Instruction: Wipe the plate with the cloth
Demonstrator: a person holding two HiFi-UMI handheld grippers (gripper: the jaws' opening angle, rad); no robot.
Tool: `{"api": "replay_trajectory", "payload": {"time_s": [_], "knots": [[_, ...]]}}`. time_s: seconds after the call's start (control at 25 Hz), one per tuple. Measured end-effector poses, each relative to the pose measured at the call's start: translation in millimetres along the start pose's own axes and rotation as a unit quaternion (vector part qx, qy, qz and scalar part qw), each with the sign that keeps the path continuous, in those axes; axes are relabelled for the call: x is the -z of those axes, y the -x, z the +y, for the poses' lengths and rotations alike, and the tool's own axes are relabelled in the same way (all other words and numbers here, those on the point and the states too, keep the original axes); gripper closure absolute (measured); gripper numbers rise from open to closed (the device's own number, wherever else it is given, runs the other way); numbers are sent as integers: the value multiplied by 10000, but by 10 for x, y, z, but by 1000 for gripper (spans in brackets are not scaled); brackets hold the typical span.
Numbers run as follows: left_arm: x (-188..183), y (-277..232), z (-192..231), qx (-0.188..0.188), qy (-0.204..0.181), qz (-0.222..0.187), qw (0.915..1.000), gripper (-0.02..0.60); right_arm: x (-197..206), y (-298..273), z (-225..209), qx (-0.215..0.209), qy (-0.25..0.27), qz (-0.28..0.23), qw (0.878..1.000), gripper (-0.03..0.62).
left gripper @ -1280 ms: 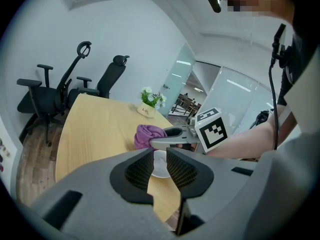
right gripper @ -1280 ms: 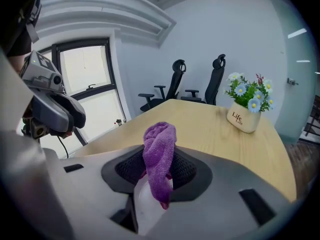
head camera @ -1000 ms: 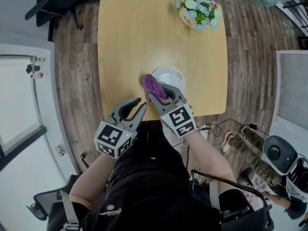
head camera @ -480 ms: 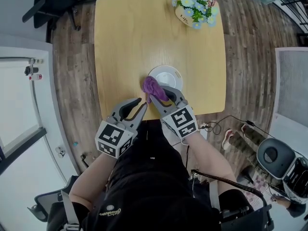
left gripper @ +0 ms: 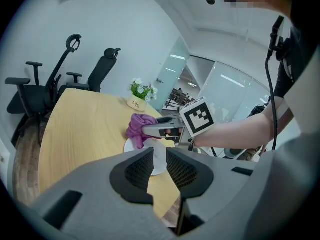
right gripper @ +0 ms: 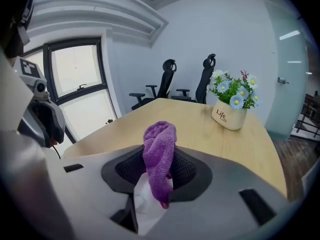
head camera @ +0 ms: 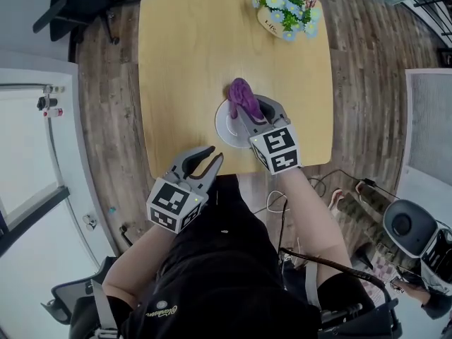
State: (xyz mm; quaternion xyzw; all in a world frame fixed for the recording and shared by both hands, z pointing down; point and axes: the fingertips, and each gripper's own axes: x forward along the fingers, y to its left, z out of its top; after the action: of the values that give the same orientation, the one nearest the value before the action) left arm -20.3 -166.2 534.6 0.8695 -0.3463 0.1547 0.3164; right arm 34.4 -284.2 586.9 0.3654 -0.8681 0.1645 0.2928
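Head view: one wooden table [head camera: 191, 62], one white plate [head camera: 227, 126], one purple cloth [head camera: 244, 97], one pot of flowers [head camera: 286, 9] and two grippers. The plate lies near the table's near edge. The cloth is a bunched, fuzzy wad, pinched between the jaws of the right gripper [head camera: 253, 111] and sitting over the plate's far rim. Half a second ago the wad was at the plate's near-left rim; it has since crossed the plate, and the right gripper now reaches further over the table. The left gripper [head camera: 210, 155] hangs just off the table's near edge, much as before, its jaws a little apart and empty.

Left gripper view: the left gripper [left gripper: 160, 156] shows a narrow gap between its two jaws with nothing in it; a strip of the plate [left gripper: 131, 146] shows beyond. The right gripper [left gripper: 150, 130] comes in from the right and clamps the cloth [left gripper: 137, 126] above the plate. One flower pot [left gripper: 136, 103] stands further back, and two office chairs [left gripper: 30, 89] stand past the table's far side.

Right gripper view: the right gripper [right gripper: 159, 171] squeezes the cloth [right gripper: 160, 154], which stands up in a rolled loop of purple terry with a tail hanging down. White plate [right gripper: 146, 201] shows below it. Beyond are the flower pot [right gripper: 230, 116] and two chairs.
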Motion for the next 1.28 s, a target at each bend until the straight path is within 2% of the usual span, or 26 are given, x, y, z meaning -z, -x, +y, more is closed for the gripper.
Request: {"api": "replay_trajectory", "payload": {"time_s": [0.2,0.48,0.76,0.92,1.12,1.28], "knots": [[40,-39,13,-2,-16,62,10000,502,148,28,197,-196,52,125,9997,465],[8,-70,22,-4,-26,54,10000,502,390,228,739,-815,204,294,9960,465],[24,-87,30,36,-32,89,9999,502,646,442,1041,-1134,-22,437,9926,465],[6,-99,6,66,-67,84,9999,502,534,461,848,-945,-89,254,9952,465],[5,-79,3,58,-84,113,9999,502,242,407,208,-284,-117,-29,9995,465],[11,-65,41,2,-45,118,9999,502,175,286,-67,-25,42,35,10000,465]]}}
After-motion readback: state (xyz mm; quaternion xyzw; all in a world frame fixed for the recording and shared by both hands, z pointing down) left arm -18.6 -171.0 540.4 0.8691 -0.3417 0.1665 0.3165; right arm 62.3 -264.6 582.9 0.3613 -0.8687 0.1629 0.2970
